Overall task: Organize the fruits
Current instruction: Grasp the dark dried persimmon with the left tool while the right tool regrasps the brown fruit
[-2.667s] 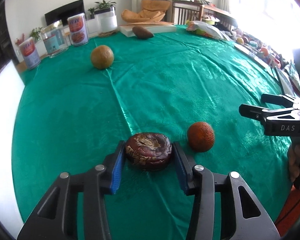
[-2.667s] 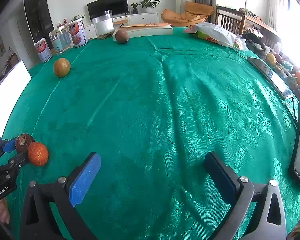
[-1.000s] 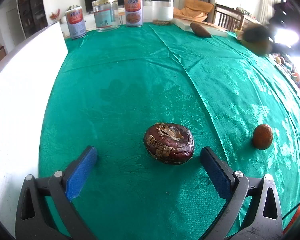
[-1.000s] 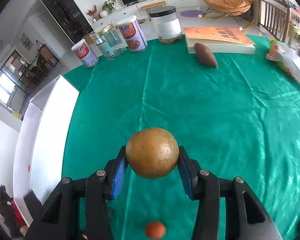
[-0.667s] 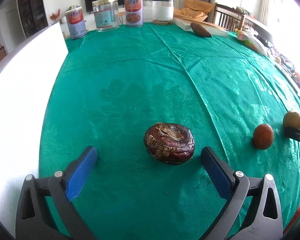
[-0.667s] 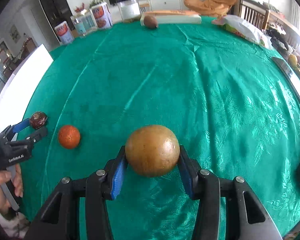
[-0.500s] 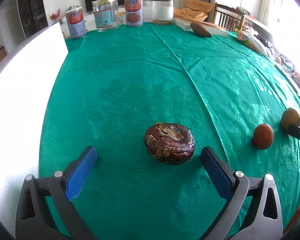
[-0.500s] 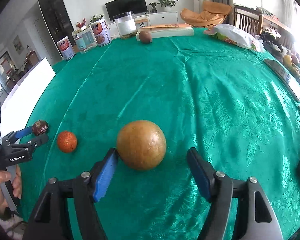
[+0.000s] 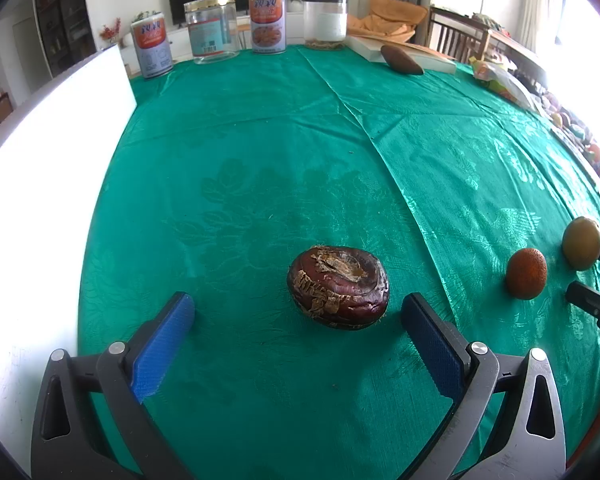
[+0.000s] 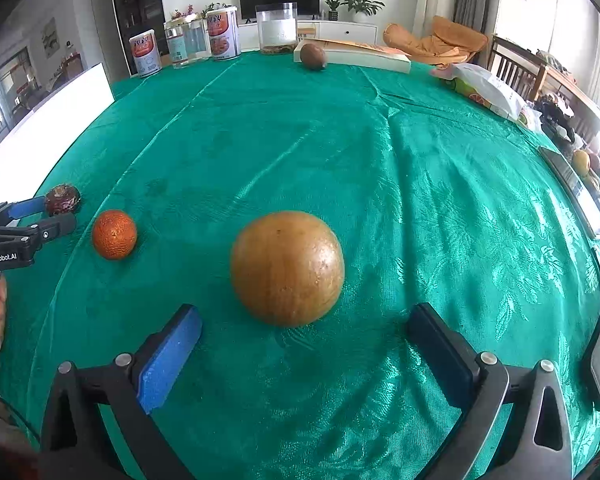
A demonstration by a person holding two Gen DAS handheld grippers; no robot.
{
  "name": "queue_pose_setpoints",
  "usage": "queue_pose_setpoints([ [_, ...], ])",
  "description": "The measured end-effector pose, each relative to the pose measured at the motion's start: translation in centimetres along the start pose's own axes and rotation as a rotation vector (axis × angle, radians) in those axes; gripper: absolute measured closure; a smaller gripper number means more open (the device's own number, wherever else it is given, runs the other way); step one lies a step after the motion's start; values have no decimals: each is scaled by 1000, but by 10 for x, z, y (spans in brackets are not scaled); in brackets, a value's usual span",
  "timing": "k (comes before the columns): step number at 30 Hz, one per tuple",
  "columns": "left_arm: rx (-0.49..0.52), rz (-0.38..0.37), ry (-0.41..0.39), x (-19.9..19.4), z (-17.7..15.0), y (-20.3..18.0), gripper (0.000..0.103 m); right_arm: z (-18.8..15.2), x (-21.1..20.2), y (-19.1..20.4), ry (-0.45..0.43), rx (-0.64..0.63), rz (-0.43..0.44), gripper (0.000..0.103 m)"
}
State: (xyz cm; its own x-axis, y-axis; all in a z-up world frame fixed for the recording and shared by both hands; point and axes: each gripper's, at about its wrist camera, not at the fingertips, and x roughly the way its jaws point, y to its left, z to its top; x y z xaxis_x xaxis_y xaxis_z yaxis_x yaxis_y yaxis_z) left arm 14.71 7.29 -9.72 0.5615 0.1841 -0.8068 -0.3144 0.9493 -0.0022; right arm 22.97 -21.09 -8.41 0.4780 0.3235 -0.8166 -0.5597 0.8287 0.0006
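Right wrist view: the yellow fruit (image 10: 287, 268) sits on the green cloth (image 10: 420, 184) between the wide-spread blue pads of the right gripper (image 10: 306, 354), touching neither. Those jaws have just been opening, so it reads as freshly set down. At about 9 o'clock from it lies the orange fruit (image 10: 114, 234), near but apart, and further toward 10 o'clock the dark fruit (image 10: 62, 199) rests between the fingers of the left gripper (image 10: 40, 216).

From the left wrist view, the left gripper (image 9: 296, 338) also stands fully open; the dark fruit (image 9: 339, 287) lies just ahead of its pads with a clear gap on each side. At 3 o'clock the orange fruit (image 9: 526, 273) and the yellow fruit (image 9: 582, 243) follow in turn.

Three fruits now form a rough row along the near edge, so I judge most of the gathering done. One brown fruit (image 10: 313, 56) is left far off at 12 o'clock, by the book (image 10: 364, 56) and near the cans (image 10: 222, 33). Fetching it and adding it to the row looks like the remaining work.
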Motion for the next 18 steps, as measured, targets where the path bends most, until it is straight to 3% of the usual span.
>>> queue_pose_setpoints([
  [18,-1,-1,0,0,0,0,1,-1,0,-3,0,11,-5,0],
])
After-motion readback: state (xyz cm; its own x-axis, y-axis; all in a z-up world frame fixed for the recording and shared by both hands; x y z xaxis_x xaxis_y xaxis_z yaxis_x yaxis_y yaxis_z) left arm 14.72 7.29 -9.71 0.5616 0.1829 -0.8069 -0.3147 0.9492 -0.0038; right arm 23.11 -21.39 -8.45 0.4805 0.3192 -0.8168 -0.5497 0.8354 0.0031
